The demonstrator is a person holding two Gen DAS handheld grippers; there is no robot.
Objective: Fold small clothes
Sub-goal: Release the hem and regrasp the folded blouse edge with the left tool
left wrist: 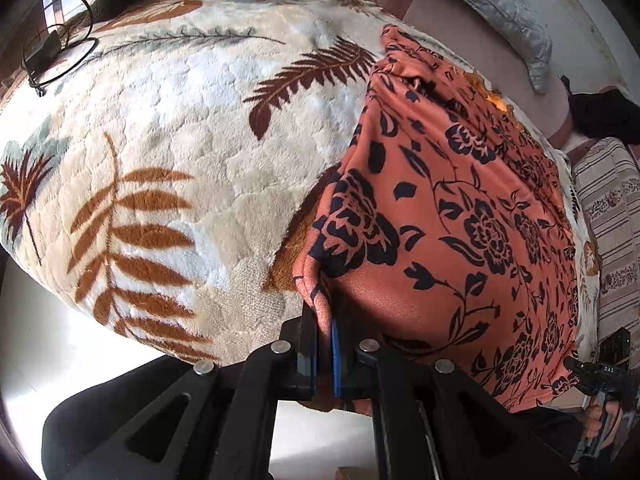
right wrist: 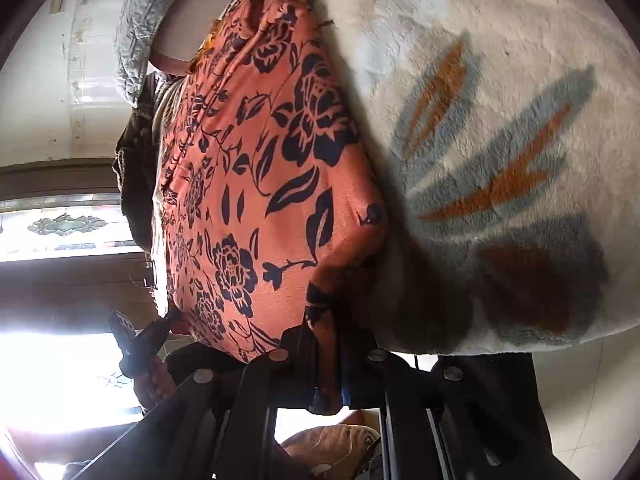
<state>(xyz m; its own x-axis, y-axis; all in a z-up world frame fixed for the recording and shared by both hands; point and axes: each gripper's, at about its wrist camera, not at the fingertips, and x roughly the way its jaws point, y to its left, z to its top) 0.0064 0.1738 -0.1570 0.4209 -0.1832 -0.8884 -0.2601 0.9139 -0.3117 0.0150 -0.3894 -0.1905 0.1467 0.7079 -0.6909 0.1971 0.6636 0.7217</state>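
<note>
An orange garment with a black flower print lies spread on a cream blanket with leaf patterns. My left gripper is shut on the garment's near left corner, cloth pinched between its blue pads. In the right wrist view the same garment stretches away, and my right gripper is shut on its near right corner. Each gripper shows in the other's view: the right one at the left wrist view's lower right, the left one at the right wrist view's lower left.
The blanket covers a bed whose near edge sits just in front of both grippers. A grey quilted pillow lies at the far side. A black cable and small device rest on the blanket's far left. A striped cloth lies right.
</note>
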